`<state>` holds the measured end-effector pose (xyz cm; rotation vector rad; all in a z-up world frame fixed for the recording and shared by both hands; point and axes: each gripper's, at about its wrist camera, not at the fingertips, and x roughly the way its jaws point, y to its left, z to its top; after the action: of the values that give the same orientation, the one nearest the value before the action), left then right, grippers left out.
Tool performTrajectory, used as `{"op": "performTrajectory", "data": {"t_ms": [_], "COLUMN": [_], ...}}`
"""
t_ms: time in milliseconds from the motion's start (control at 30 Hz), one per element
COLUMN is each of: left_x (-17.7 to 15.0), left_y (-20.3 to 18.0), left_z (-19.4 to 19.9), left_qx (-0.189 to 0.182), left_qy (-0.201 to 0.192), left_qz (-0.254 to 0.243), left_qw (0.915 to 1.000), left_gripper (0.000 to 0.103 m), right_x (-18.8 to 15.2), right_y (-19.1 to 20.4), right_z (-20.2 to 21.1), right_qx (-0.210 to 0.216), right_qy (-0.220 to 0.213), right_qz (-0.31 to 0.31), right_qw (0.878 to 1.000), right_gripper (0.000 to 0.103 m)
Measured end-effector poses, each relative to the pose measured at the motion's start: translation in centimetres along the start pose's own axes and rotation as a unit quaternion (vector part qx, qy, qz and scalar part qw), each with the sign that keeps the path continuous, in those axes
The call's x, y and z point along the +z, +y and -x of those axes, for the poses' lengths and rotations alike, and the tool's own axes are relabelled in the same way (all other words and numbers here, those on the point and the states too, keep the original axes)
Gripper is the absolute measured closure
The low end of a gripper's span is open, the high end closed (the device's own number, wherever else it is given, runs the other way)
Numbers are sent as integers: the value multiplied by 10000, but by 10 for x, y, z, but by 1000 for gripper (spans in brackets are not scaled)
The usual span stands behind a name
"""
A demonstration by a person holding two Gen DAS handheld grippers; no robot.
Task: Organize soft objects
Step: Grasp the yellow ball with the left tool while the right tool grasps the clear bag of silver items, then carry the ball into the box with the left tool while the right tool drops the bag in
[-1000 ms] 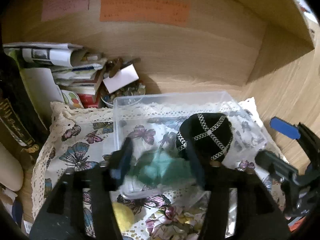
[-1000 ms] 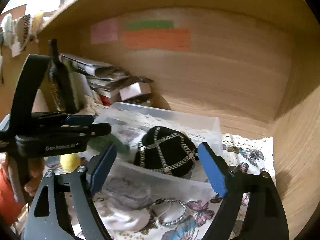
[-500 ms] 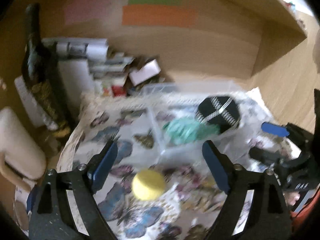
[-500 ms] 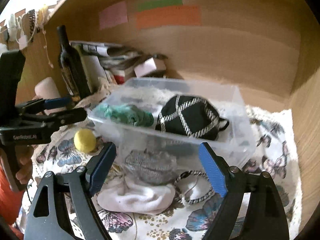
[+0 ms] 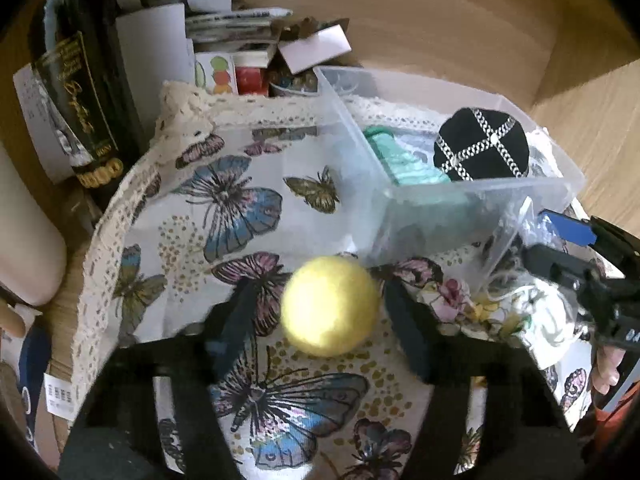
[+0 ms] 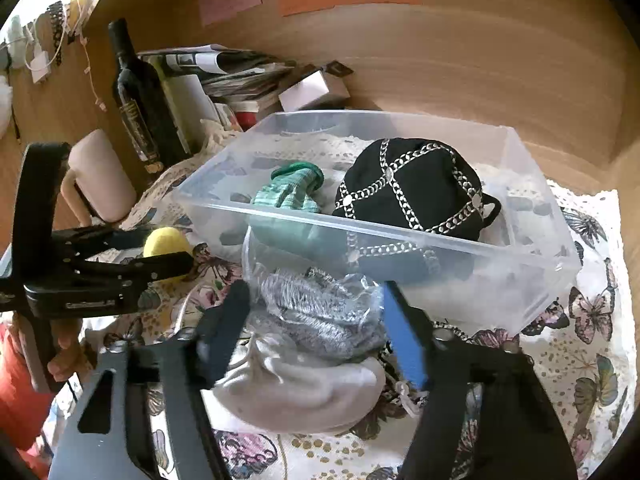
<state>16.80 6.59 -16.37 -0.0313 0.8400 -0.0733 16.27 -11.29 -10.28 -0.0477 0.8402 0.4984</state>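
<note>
1. The left tongs [image 5: 330, 312] point down at the desk from above, their two fingers set either side of the yellow ball [image 5: 331, 306]. The fingers are blurred, and I cannot tell whether the pads press the ball or sit just off it.
2. The right tongs [image 6: 316, 332] come in low from the near side, spread apart, with the grey knit bundle [image 6: 320, 308] between the fingers. There is a gap on each side, so nothing is gripped.
3. The yellow ball is round, fuzzy and pale, lying on the butterfly cloth [image 5: 224, 208] just beside the near left corner of the clear plastic bin [image 6: 400, 236].
4. The grey knit bundle sits in crinkled clear wrap and rests on top of a pale grey soft item [image 6: 296, 396], both on the cloth touching the near wall of the bin.
5. Inside the bin lie a green cloth [image 6: 290, 196] on the left and a black cap with silver chains [image 6: 412, 188] on the right, touching each other.
6. At the far left of the desk stand a dark bottle [image 6: 136, 96] and a stack of papers and books [image 6: 224, 68] against the wooden back wall.
</note>
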Motion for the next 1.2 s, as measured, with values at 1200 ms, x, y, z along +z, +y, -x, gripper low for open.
{"op": "performTrajectory", "data": {"t_ms": [1200], "left_x": [58], "left_y": [-31], "left_z": [88], "left_qx": [-582], "left_qy": [-1760], "left_qz": [-8], "left_qw": [9827], "left_gripper": [59], "right_x": [47], "right_y": [-5], "right_z": [78], "right_qx": [-358], "right_qy": [-1713], "right_qz": [62], "right_qw": [9845], "right_gripper": [75]}}
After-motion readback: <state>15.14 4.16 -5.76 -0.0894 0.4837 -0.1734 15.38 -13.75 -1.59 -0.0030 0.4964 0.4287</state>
